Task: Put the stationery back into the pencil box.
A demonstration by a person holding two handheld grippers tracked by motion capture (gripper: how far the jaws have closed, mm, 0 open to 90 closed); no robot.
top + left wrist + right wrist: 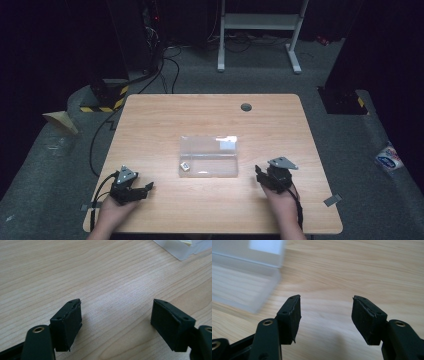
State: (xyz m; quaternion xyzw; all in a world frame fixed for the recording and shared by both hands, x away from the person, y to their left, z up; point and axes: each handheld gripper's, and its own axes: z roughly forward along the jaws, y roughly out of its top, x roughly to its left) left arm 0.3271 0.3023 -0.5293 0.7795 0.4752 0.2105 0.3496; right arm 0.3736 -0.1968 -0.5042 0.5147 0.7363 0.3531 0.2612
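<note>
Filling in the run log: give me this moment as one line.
left tongs: open, empty, low over table | right tongs: open, empty, beside clear box | box: table centre, small white item inside

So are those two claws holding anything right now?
No. The left gripper and right gripper are both open with only bare table between their jaws. The clear box sits untouched.

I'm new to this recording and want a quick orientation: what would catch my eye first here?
A clear rectangular plastic box sits at the middle of the light wooden table, with a small white item at its near left corner. The black left gripper and black right gripper rest near the table's front edge on either side, both with jaws open and holding nothing.
</note>
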